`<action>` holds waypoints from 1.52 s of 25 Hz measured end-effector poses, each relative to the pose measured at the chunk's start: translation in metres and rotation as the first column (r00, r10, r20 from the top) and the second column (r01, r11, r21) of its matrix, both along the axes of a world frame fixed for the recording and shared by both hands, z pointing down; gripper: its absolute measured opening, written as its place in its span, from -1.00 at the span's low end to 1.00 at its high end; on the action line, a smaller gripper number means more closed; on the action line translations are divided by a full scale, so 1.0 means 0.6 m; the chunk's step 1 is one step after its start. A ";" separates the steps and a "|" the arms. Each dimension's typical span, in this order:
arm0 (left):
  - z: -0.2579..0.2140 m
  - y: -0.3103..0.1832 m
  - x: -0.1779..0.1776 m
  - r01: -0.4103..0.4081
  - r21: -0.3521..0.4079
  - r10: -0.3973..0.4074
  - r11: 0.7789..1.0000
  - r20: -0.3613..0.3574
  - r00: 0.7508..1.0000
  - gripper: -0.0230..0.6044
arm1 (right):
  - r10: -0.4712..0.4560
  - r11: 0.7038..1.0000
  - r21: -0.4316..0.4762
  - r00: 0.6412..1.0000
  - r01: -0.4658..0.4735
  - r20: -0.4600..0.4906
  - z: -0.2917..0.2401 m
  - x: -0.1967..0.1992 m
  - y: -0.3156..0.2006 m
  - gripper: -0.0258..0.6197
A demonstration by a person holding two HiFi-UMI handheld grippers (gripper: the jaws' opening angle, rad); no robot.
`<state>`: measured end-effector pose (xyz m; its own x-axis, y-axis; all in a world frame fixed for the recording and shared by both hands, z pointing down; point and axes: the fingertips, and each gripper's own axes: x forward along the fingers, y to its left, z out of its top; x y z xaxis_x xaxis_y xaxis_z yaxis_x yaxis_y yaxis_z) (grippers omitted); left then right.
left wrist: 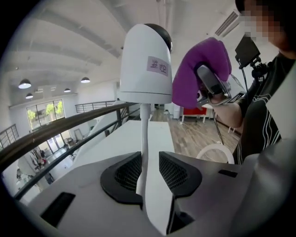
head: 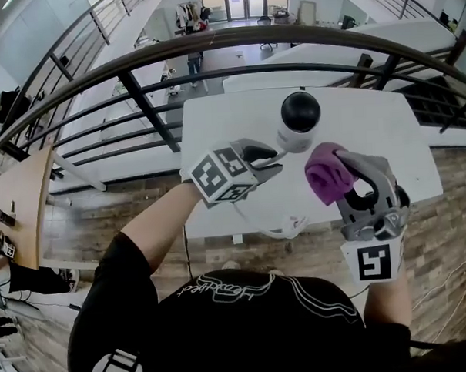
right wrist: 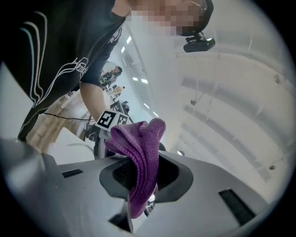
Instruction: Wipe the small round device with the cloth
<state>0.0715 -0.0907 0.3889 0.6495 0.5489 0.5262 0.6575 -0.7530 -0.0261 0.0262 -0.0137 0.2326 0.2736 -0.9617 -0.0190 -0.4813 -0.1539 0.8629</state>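
The small round device [head: 299, 118], white with a black dome, is held up above the white table [head: 385, 136]. My left gripper [head: 272, 163] is shut on its thin white stem [left wrist: 144, 139], which runs down between the pads [left wrist: 129, 171]. In the left gripper view the device [left wrist: 145, 60] stands upright just ahead, with a small label on its side. My right gripper [head: 342, 173] is shut on a bunched purple cloth [head: 324, 177]. The cloth [left wrist: 200, 65] hangs close to the device's right side; I cannot tell whether they touch. In the right gripper view the cloth [right wrist: 138, 143] sticks out from between the jaws.
A dark metal railing [head: 211, 43] curves behind the table, with a lower floor beyond. A white cable [head: 285, 229] loops off the table's near edge. The person's body in a black shirt [head: 247, 327] is close below both grippers.
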 end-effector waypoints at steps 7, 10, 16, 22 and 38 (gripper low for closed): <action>0.003 -0.008 0.000 -0.141 -0.079 0.143 0.987 0.032 0.989 -0.57 | 0.160 0.987 0.039 0.980 -0.157 -0.121 -0.015 -0.001 -0.036 -0.73; 0.005 -0.008 0.002 -0.181 -0.098 0.184 0.979 0.028 0.982 -0.57 | 0.207 0.978 0.059 0.970 -0.200 -0.129 -0.023 0.000 -0.040 -0.73; 0.000 -0.009 -0.001 -0.214 -0.124 0.219 0.969 0.026 0.975 -0.57 | 0.282 0.959 0.051 0.946 -0.277 -0.160 -0.025 0.014 -0.052 -0.73; 0.000 -0.011 0.001 -0.231 -0.138 0.236 0.963 0.025 0.971 -0.57 | 0.297 0.955 0.029 0.940 -0.296 -0.167 -0.005 0.026 -0.062 -0.73; 0.004 -0.012 0.003 -0.268 -0.143 0.274 0.953 0.026 0.961 -0.58 | 0.264 0.958 -0.082 0.955 -0.276 -0.133 0.077 0.028 -0.080 -0.73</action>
